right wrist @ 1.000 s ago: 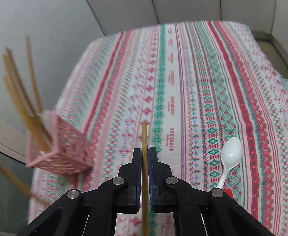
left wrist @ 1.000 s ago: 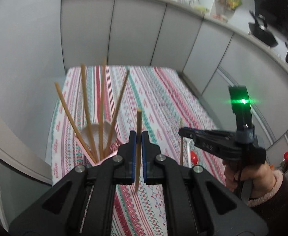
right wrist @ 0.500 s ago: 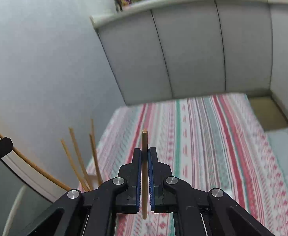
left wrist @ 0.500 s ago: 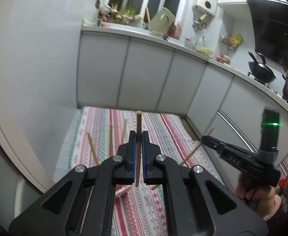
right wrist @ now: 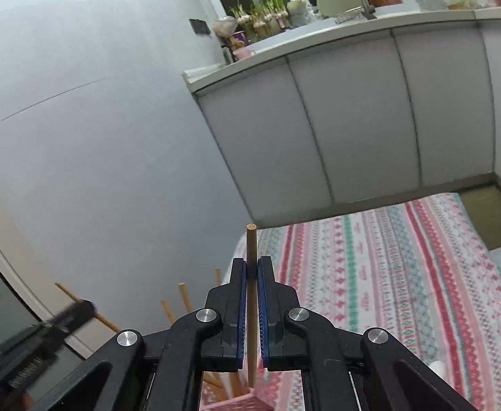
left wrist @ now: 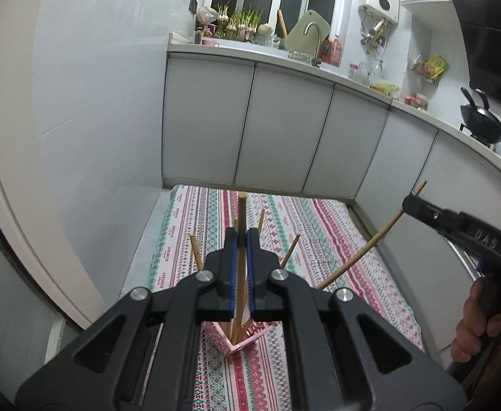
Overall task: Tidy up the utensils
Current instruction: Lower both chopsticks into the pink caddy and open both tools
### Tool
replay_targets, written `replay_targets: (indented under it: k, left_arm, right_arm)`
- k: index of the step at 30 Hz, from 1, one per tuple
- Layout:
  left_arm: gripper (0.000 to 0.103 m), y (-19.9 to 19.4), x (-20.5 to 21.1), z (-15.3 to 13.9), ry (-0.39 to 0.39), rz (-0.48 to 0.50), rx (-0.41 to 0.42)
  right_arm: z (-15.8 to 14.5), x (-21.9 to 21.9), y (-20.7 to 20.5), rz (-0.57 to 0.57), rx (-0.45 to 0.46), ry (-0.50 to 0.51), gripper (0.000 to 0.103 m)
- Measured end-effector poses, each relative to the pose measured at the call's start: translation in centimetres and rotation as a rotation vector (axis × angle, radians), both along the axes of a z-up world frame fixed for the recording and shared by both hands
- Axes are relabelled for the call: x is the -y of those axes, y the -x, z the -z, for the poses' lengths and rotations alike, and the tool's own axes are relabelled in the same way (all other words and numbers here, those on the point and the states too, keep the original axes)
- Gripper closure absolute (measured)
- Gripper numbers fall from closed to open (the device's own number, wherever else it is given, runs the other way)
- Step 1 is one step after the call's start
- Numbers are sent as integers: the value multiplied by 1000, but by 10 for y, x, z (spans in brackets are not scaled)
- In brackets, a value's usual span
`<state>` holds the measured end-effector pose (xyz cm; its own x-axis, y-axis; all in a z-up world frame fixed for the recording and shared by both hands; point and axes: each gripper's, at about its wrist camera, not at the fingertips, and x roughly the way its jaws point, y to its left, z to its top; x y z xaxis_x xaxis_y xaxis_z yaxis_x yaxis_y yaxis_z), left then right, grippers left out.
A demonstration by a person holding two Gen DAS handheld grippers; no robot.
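Observation:
My left gripper is shut on a wooden chopstick that stands upright between its blue pads. Directly beneath it sits the pink lattice holder with several chopsticks fanning out of it. My right gripper is shut on a second chopstick, also upright. In the left wrist view the right gripper hangs at the right, above the cloth, its chopstick slanting down towards the holder. In the right wrist view the left gripper shows blurred at lower left, and the holder's rim peeks out at the bottom.
A striped red, green and white cloth covers the table. Grey cabinets under a cluttered counter with a tap close the far side; a plain wall runs along the left. A person's hand grips the right tool.
Both grippers have risen and tipped upward with their chopsticks. The holder has dropped low in both views, and the counter and window have come into sight.

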<state>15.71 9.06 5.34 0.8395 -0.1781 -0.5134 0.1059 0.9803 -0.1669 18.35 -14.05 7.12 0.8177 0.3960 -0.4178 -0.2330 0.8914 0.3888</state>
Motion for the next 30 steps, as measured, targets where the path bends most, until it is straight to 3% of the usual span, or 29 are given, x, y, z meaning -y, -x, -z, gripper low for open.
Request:
replay_targets:
  k: [13,21,24,30]
  left_arm:
    - [97,-16,13,30,-57,31,-82]
    - [97,-23,7,38,-7,41,-104]
    - [97,-24,2,40,48,58,-88]
    - [97,-28,5,40,66,80,-34]
  right_arm:
    - [27,-55,-13,-78,-13,133,98]
    - [59,-72,-30,-99,-83,192,98]
    - [70,-70,-38,-104,-112,173,98]
    - [82,-65,-50,-102,-156,131,98]
